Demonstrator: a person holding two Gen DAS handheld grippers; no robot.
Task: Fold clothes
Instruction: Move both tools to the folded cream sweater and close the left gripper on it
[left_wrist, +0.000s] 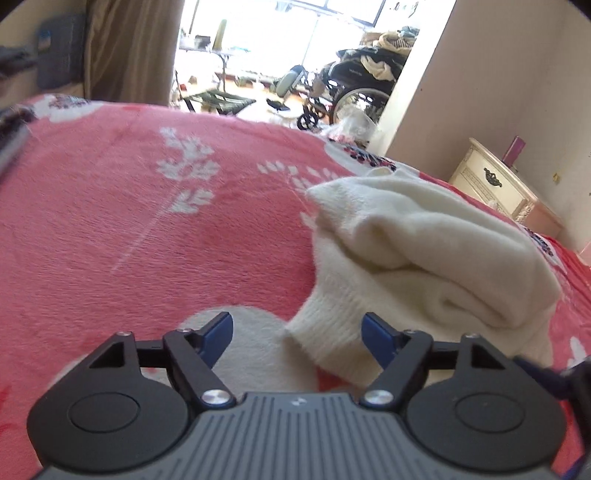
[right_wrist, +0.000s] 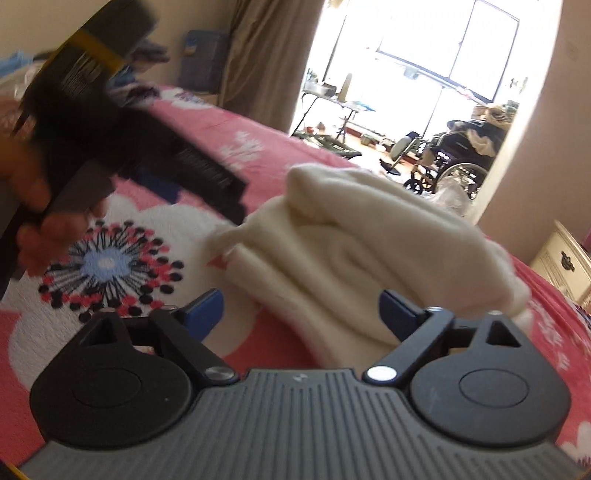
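A cream knitted sweater lies folded in a thick bundle on the pink flowered bed cover. Its ribbed cuff sticks out toward my left gripper, which is open, with the cuff lying between its blue fingertips. In the right wrist view the same sweater lies just ahead of my right gripper, which is open, with the sweater's near edge between its fingertips. The left gripper's body and the hand that holds it show blurred at the left of that view.
The bed cover spreads to the left and front. A cream nightstand stands by the wall at the right. A wheelchair piled with clothes stands beyond the bed in the bright room. A brown curtain hangs behind.
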